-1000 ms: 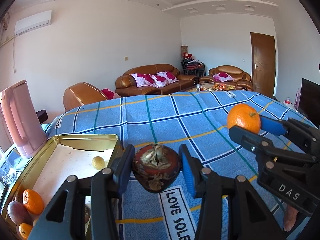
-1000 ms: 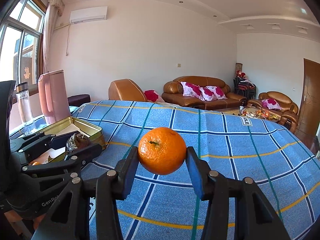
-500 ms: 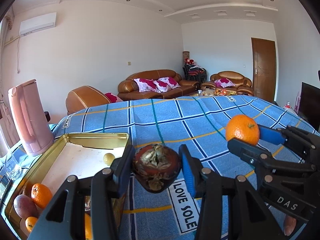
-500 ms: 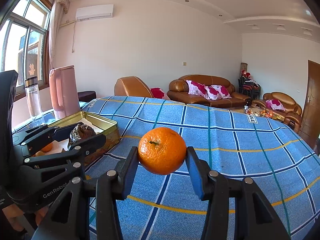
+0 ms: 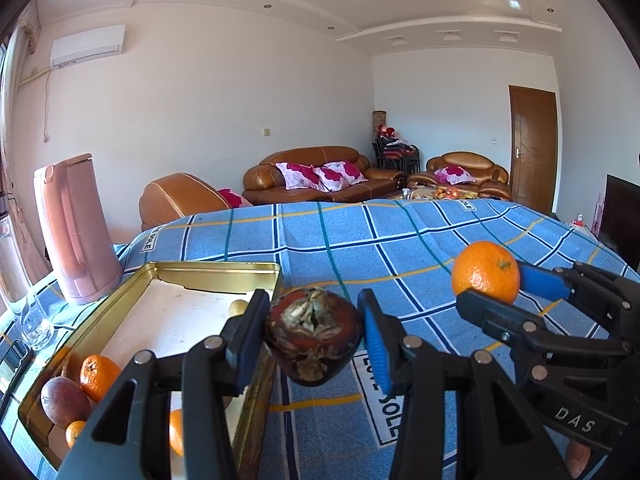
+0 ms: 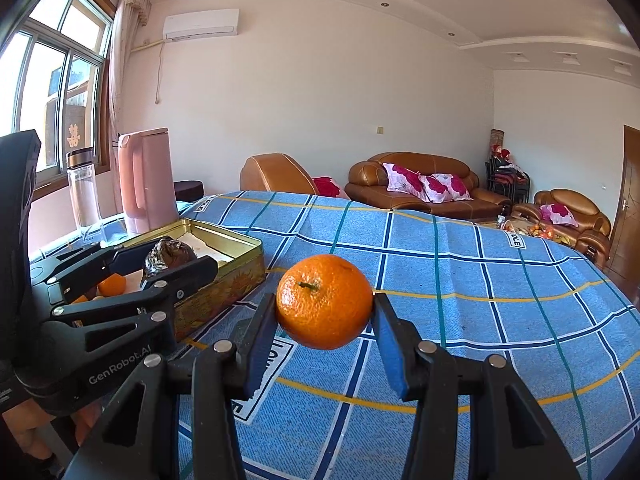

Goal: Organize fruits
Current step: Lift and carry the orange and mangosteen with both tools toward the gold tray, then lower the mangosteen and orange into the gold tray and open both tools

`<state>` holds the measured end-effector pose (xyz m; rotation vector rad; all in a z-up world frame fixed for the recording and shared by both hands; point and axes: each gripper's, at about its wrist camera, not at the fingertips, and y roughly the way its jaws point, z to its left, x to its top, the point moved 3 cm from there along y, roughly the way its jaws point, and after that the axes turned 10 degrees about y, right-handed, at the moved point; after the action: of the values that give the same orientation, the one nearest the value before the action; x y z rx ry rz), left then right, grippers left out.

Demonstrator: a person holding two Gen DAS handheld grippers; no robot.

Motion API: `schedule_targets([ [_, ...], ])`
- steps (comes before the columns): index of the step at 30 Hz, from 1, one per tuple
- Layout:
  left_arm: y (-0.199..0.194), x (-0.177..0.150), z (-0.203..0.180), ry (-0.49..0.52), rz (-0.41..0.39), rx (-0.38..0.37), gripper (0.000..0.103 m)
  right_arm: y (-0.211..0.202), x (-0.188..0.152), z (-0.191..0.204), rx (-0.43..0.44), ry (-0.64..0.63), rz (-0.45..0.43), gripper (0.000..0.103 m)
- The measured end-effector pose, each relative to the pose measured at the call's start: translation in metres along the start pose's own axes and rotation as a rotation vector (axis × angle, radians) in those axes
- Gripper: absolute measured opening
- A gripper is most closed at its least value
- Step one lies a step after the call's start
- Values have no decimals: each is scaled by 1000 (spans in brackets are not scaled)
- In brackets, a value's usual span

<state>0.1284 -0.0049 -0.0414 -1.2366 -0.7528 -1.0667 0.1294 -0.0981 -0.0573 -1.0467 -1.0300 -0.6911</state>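
My left gripper [image 5: 314, 330] is shut on a dark red-brown mangosteen [image 5: 314, 334] and holds it above the right rim of the gold tin tray [image 5: 208, 268]. My right gripper [image 6: 325, 310] is shut on an orange tangerine [image 6: 325, 302], held above the blue checked cloth to the right of the tray [image 6: 224, 234]. Each gripper shows in the other's view: the right one with the tangerine [image 5: 486, 272] and the left one with the mangosteen [image 6: 170, 258]. The tray holds tangerines [image 5: 98, 376], a brownish fruit [image 5: 64, 400] and a small yellow fruit [image 5: 239, 306].
A pink kettle [image 5: 76, 228] and a clear bottle [image 6: 84, 194] stand left of the tray. The blue checked cloth [image 6: 460, 280] covers the table and reaches far to the right. Sofas and a door lie beyond the table.
Both grippers have moved left toward the tray, each keeping its fruit. The tray now shows larger and closer in both views.
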Motion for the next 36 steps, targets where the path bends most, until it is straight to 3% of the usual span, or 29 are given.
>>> schedule_targets([
  [36,-39,-26,65,-80,-16,90,47,3,-9,59,97,-49,26,50],
])
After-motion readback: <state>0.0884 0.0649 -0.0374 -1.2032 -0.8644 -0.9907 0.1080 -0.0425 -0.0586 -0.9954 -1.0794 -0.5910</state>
